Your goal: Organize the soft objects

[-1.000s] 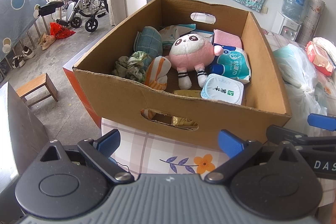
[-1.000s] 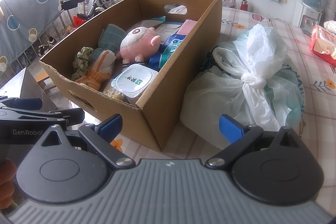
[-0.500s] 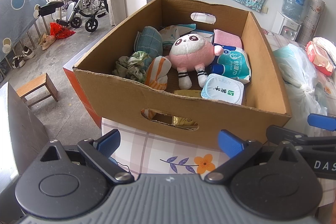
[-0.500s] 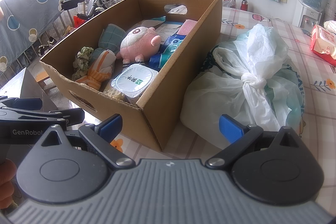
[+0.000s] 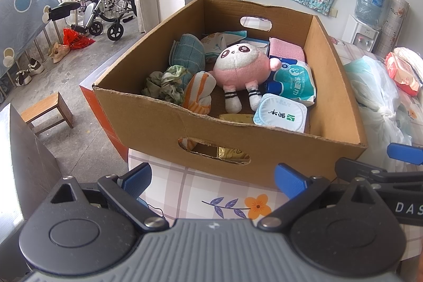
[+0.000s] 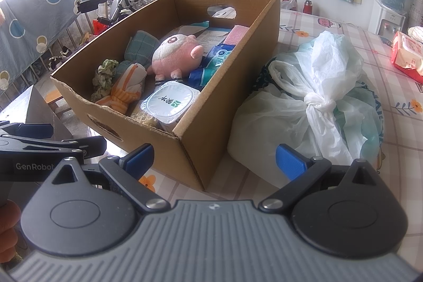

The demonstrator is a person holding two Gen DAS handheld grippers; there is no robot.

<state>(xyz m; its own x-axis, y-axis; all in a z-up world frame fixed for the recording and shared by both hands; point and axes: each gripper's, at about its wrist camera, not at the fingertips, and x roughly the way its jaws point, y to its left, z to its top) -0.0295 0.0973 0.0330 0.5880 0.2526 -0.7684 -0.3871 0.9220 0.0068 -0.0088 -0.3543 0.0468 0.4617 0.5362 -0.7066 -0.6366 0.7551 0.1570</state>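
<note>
A cardboard box (image 5: 264, 147) (image 6: 185, 147) stands on the table edge. Inside lie a pink and white plush toy (image 5: 244, 66) (image 6: 175, 52), a teal checked cloth (image 5: 189, 50) (image 6: 140, 45), a crumpled green rag (image 5: 165, 83) (image 6: 103, 75), an orange and white cloth (image 5: 199, 93) (image 6: 127, 91), wet-wipe packs (image 5: 292, 82) and a white lidded tub (image 5: 280, 112) (image 6: 169, 102). My left gripper (image 5: 212, 180) hovers open just before the box's near wall. My right gripper (image 6: 214, 161) is open too, facing the box's right corner. Both hold nothing.
A knotted white plastic bag (image 6: 312, 102) (image 5: 378, 97) rests right of the box on the flowered tablecloth (image 5: 211, 192). A red tissue pack (image 6: 407, 57) lies far right. Left of the table the floor drops away, with a wooden stool (image 5: 46, 110) and a wheelchair (image 5: 105, 7).
</note>
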